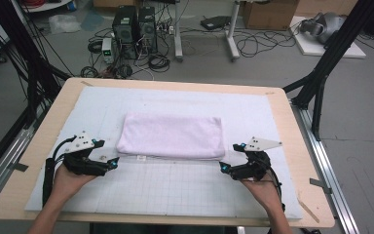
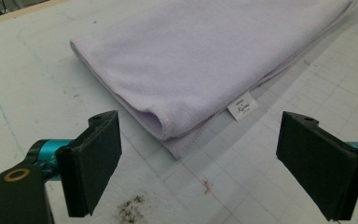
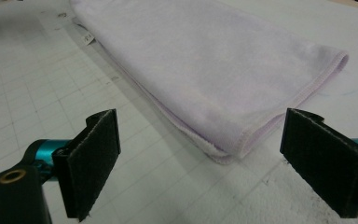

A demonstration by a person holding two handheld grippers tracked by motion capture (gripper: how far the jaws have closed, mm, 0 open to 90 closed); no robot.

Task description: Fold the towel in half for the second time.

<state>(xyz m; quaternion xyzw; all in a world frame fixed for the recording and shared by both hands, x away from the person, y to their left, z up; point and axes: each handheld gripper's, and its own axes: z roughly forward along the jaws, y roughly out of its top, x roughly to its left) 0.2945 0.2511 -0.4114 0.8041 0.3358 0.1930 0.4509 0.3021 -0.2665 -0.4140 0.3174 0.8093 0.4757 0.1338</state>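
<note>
Two forearms enter from the bottom of the high view, each hand holding a black claw over a pale gridded mat (image 1: pixel 175 187) on a wooden surface (image 1: pixel 292 122). Left claw (image 1: pixel 108 163) sits just beside the near left corner of a folded lilac towel (image 1: pixel 171 135); right claw (image 1: pixel 226 168) sits just beside the near right corner. Neither touches the cloth.

Seen from the left claw (image 2: pixel 198 163) view, both padded jaws stand wide apart with nothing between them. Straight ahead lies the towel (image 2: pixel 205 60), its rounded fold and stitched hem stacked in layers, with a small white label (image 2: pixel 242 106) poking out along the near edge. Some dark crumbs (image 2: pixel 130 211) dot the mat close to the jaws.

Seen from the right claw (image 3: pixel 200 163) view, its jaws are equally wide and empty, aimed at the towel (image 3: pixel 205 65) corner where the hems meet.

The step in hand looks like pinching both near corners for another fold. To do it well, each claw should probably slide low along the mat, one jaw under the whole stack and one above, so every layer is caught together. Closing both claws at the same depth would likely keep the edge straight.
</note>
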